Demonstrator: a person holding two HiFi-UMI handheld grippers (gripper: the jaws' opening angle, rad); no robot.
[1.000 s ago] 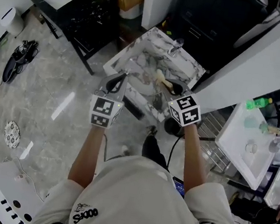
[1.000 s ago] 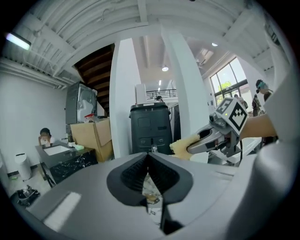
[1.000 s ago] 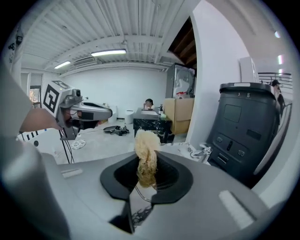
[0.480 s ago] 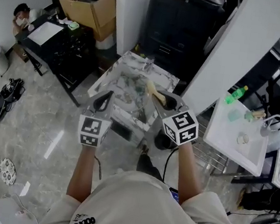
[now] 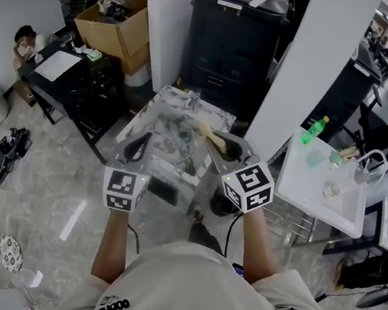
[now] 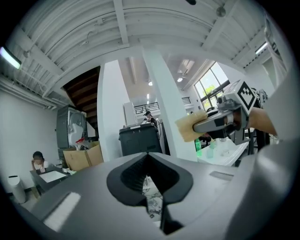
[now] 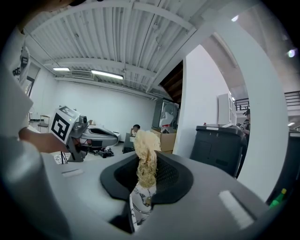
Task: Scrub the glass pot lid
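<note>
My right gripper (image 5: 221,144) is shut on a tan fibrous scrubber (image 5: 206,132), whose frayed end sticks up between the jaws in the right gripper view (image 7: 146,149). My left gripper (image 5: 140,142) is shut with nothing in it; in its own view (image 6: 148,155) only a sliver of marbled top shows behind the jaws. Both are held side by side above a small marble-patterned table (image 5: 169,108). The left gripper view also catches the scrubber (image 6: 189,128). I cannot pick out the glass pot lid against the marbled top.
A tall black bin (image 5: 232,34) stands behind the marble table beside a white pillar (image 5: 303,66). To the right is a white table (image 5: 318,186) with a green bottle (image 5: 315,126). A black desk (image 5: 83,78) and a cardboard box (image 5: 119,22) are on the left.
The head view has tilted up, so the table, bin and white table have slid down the picture. Both grippers stay over the marble table, the right one still holding the scrubber.
</note>
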